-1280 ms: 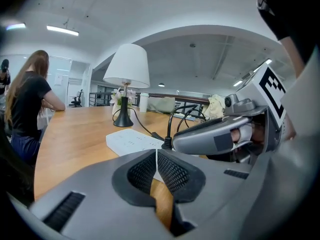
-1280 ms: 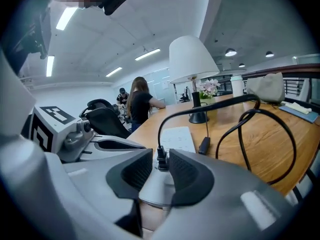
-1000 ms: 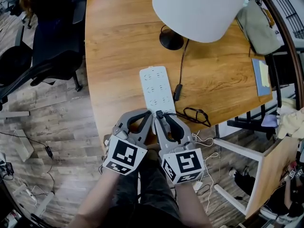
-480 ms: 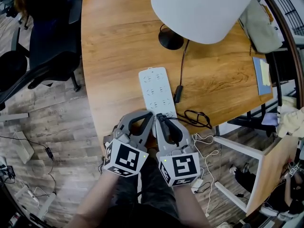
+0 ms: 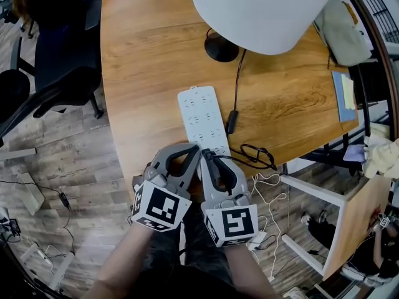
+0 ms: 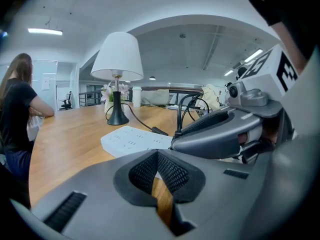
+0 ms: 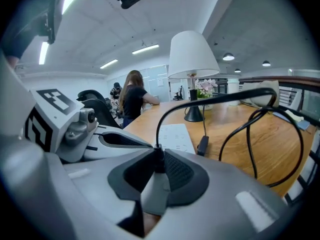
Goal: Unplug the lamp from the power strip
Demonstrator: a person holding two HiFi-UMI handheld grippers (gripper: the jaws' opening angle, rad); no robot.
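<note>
My right gripper (image 5: 207,156) pinches the black lamp plug (image 7: 158,160) at the near end of the white rectangular power strip (image 5: 199,116), whose length runs away from me; my left gripper (image 5: 194,154) lies alongside, jaws pressed together on nothing.

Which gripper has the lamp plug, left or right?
The right gripper: its jaws are clamped on the plug. The left gripper beside it is shut with nothing between its jaws.

The table (image 5: 156,61) is smooth grained wood, the power strip (image 5: 201,118) matt white plastic, the plug (image 7: 159,158) black plastic.
</note>
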